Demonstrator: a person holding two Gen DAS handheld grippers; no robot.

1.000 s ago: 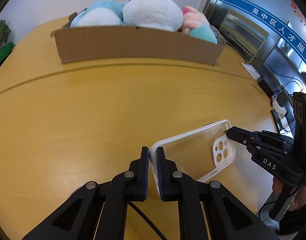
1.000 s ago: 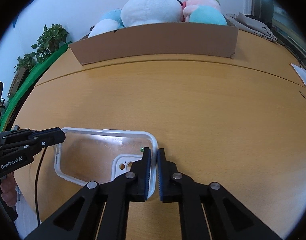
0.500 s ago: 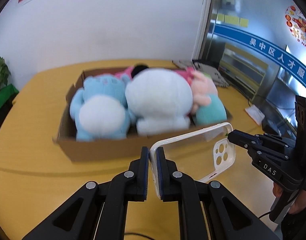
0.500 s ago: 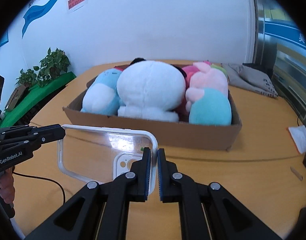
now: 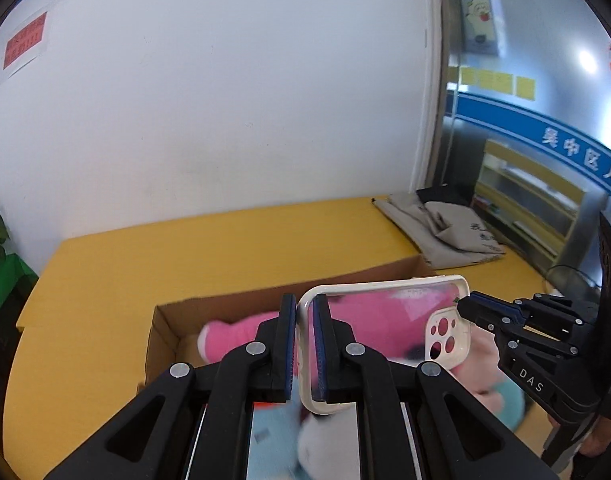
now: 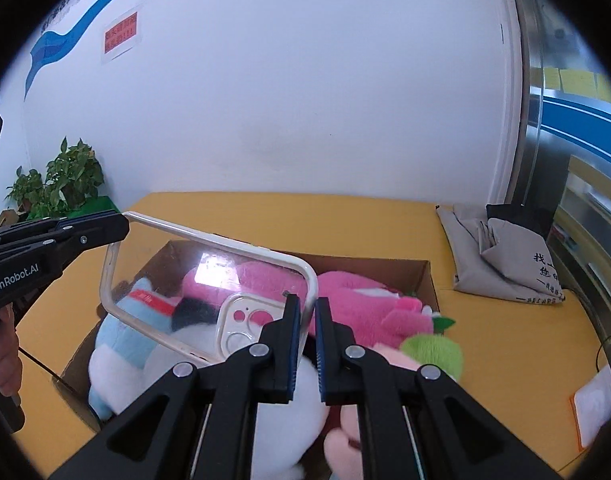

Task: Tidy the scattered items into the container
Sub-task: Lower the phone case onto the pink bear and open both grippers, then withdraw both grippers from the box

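Case (image 5: 381, 320) held above the box (image 6: 421, 280) of plush toys (image 6: 353, 304) — left hand-held gripper (image 5: 304, 344) and right hand-held gripper (image 6: 305, 340) each clamped on an end. Uneven release could tip it off the piled toys — onto the surface (image 6: 505, 340).

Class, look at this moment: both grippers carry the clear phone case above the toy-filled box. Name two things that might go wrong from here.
1. Each gripper, left and right, pinches only a thin rim of the phone case; uneven pulling might twist it loose.
2. The cardboard box is heaped with plush toys, so a released case may slide off onto the table.
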